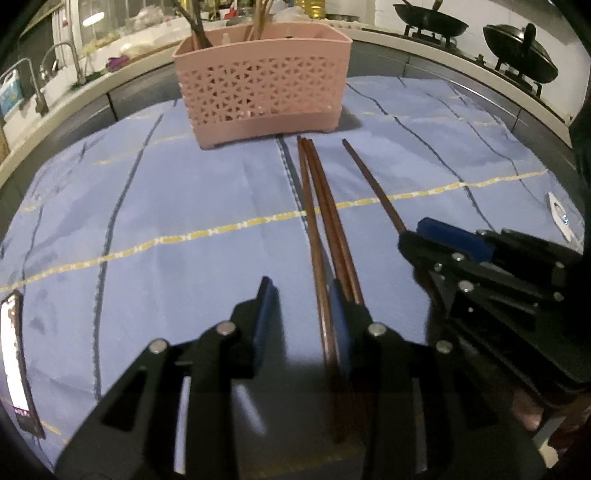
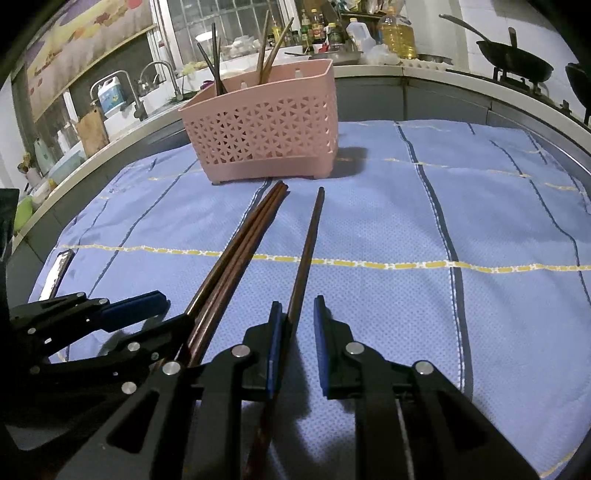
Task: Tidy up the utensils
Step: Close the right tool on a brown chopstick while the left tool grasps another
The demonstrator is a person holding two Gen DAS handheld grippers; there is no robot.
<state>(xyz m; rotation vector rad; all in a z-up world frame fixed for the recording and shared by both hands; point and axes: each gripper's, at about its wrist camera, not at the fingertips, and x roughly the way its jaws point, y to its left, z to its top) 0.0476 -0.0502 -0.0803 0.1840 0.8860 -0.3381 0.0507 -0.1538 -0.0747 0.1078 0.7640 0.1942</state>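
Three brown chopsticks (image 1: 317,206) (image 2: 243,236) lie close together on the blue cloth (image 1: 147,203) (image 2: 406,221), tips toward the pink basket (image 1: 258,85) (image 2: 266,125). A single chopstick (image 1: 373,188) (image 2: 306,251) lies to their right. My left gripper (image 1: 303,317) (image 2: 173,310) is open over the bundle's near end. One stick runs between its jaws beside the right pad, and the other two pass outside that finger. My right gripper (image 2: 298,332) (image 1: 415,232) is open around the single chopstick, which rests against its left pad.
Several utensils stand upright in the basket. A phone (image 1: 14,369) (image 2: 57,273) lies at the cloth's left edge. Behind the table run a counter with a faucet (image 2: 125,88), bottles, and woks (image 1: 428,18) (image 2: 513,59) on a stove.
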